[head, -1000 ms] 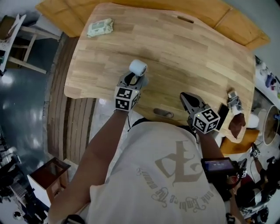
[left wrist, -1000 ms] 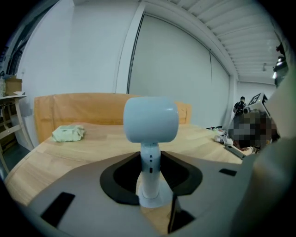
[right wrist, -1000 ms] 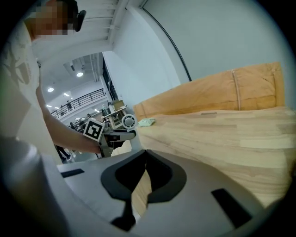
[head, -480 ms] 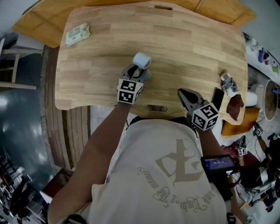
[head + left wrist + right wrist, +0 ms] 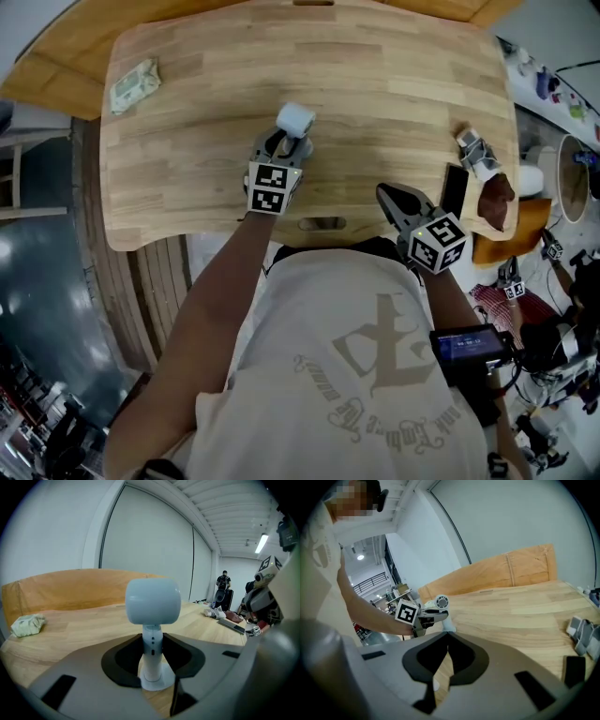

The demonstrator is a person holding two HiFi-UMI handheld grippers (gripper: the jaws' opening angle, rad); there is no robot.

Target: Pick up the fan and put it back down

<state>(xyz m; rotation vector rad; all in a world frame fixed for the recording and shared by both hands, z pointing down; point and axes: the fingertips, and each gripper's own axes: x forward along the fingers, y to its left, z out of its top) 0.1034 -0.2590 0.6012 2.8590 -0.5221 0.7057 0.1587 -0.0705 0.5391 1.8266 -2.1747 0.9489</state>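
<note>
Left gripper view: the small white fan (image 5: 152,603) stands upright, pinched at its stem by the left gripper's (image 5: 153,637) fingers. Its base is at or just above the table (image 5: 70,634); contact cannot be told. The right gripper's (image 5: 447,633) fingers are pressed together, empty. Release is judged outstanding.

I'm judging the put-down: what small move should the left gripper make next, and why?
Probably lower the left gripper slightly, then open it. Its jaws grip the stem of the fan, which stands upright with its base at the table; whether it rests there I cannot tell. The right gripper is shut and empty.
</note>
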